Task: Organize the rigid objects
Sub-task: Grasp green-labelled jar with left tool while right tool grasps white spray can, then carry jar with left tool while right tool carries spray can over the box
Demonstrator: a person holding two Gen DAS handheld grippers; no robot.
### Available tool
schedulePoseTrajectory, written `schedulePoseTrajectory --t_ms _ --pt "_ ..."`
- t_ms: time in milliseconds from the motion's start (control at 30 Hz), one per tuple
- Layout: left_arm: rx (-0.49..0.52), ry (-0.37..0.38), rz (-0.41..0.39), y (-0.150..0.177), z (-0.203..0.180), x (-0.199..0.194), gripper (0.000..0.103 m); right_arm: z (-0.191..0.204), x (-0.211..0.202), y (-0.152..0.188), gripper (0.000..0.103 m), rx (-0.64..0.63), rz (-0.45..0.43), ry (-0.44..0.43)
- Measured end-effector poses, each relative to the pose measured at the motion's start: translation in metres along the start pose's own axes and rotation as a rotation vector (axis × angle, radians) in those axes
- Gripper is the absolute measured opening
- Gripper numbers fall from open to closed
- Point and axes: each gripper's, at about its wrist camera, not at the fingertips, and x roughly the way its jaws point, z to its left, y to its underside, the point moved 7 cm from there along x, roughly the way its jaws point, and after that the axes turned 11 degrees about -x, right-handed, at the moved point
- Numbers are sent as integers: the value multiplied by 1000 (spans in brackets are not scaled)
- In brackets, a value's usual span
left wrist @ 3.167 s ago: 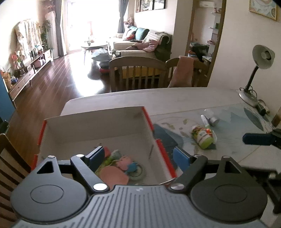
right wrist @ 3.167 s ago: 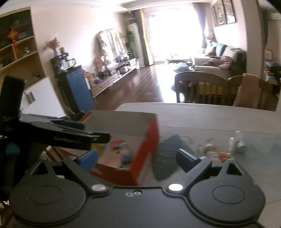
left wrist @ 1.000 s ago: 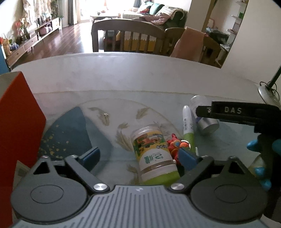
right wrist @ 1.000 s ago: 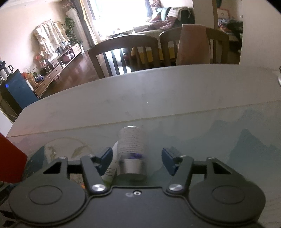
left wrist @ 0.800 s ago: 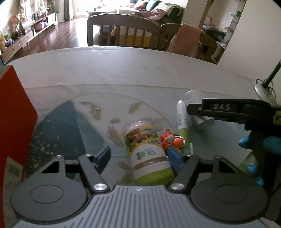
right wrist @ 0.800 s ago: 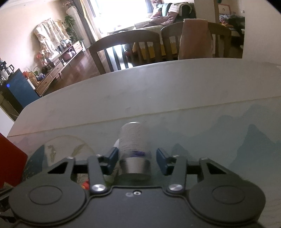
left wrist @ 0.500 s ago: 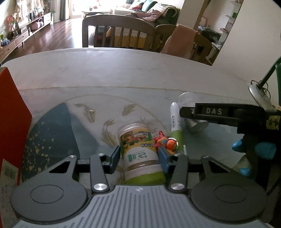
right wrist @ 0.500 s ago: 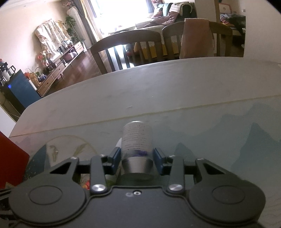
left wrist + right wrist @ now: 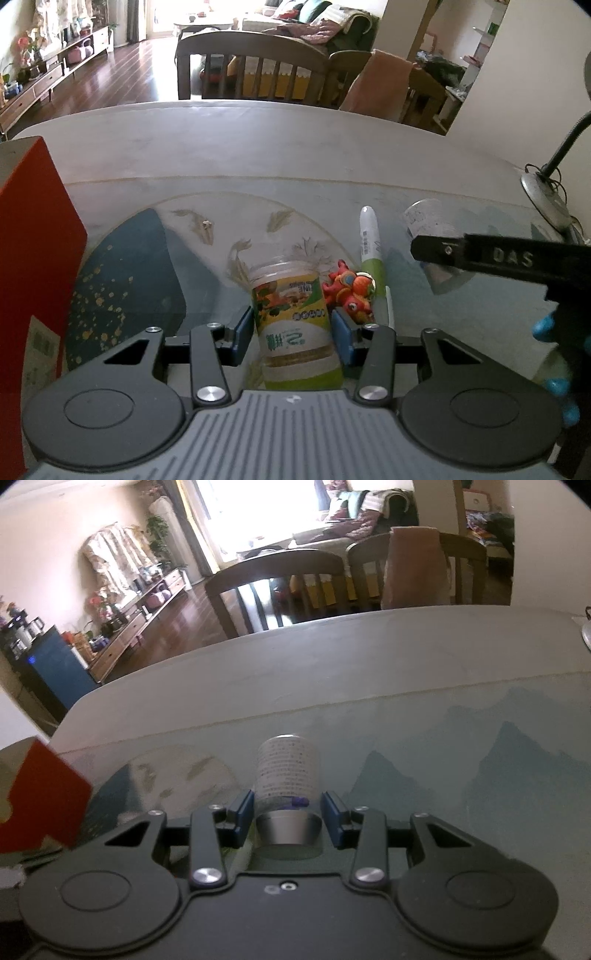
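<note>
My left gripper (image 9: 292,332) is closed on the jar (image 9: 293,325), 1 blue pad on each side of it. The jar lies on its side on the table (image 9: 258,147), with its green lid end toward me. My right gripper (image 9: 287,814) is closed on the bottle (image 9: 286,786), down near its silver cap, and the pads touch both sides. In the left view the bottle looks just a bit off the table, but I can't be sure. I think both things are hard and light, so they won't squash. They are round and smooth, so I think they could slip or roll if I hold them loosely. Holding the jar across its middle feels right to me. The bottle may tip, since I hold it near 1 end. Just beside the jar lie a small orange toy (image 9: 349,286) and a pen (image 9: 371,243), and the toy is very close to my right pad. The red box (image 9: 33,258) stands at the left, well apart from the jar, and I think both things should go in there. The jar's label has green Chinese words I can't read, plus some letters like "INE". The bottle has rows of tiny print, too small to read. The right gripper's side says "DAS".
</note>
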Motion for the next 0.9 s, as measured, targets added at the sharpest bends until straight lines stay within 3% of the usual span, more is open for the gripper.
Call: schedulePoseTrajectory --t_ms 567,900 --pt "-3 76 -30 19 16 -70 43 58 -80 27 39 -75 -34 -68" --pt "-1 116 -13 16 38 -122 43 104 -117 23 39 -117 -63 -92"
